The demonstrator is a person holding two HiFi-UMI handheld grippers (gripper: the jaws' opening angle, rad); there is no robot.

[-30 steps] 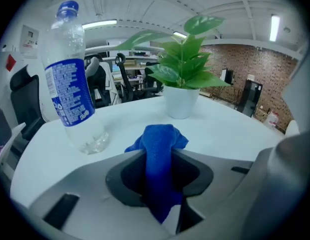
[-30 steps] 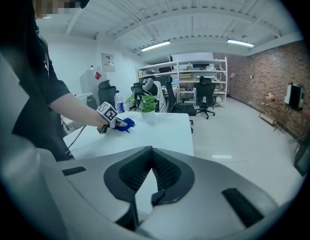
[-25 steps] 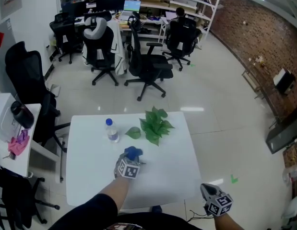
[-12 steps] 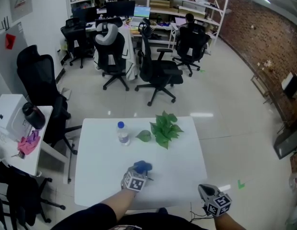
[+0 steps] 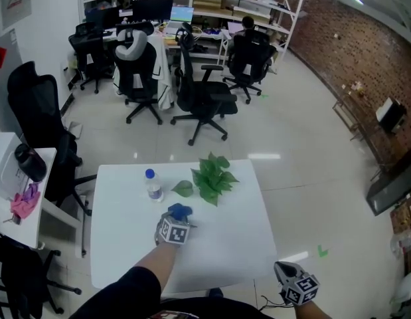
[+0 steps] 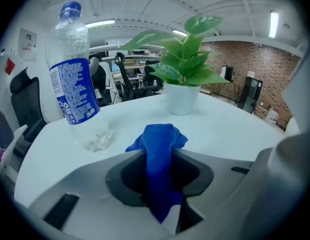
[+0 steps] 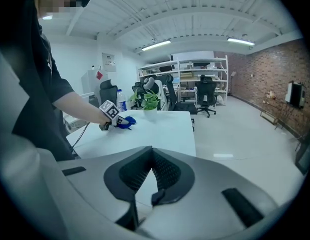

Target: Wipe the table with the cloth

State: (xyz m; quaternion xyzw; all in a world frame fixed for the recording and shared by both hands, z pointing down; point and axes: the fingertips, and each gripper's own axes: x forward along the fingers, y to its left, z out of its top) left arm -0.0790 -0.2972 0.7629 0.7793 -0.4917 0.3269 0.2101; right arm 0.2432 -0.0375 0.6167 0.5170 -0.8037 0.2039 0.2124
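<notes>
The blue cloth lies bunched on the white table, near its middle. My left gripper is shut on the cloth and holds it down on the tabletop. In the left gripper view the cloth runs between the jaws and bulges out past the tips. From the right gripper view, the left gripper and cloth show far off on the table. My right gripper hangs off the table's near right corner, with its jaws together and nothing in them.
A water bottle stands just beyond the cloth to the left, and a potted green plant beyond it to the right. Office chairs stand on the floor past the table. A side table with a dark flask is at the left.
The head view swung. My left gripper, still holding the cloth, slid a little towards the near edge and then back towards the bottle. The right gripper stayed low at the right.
</notes>
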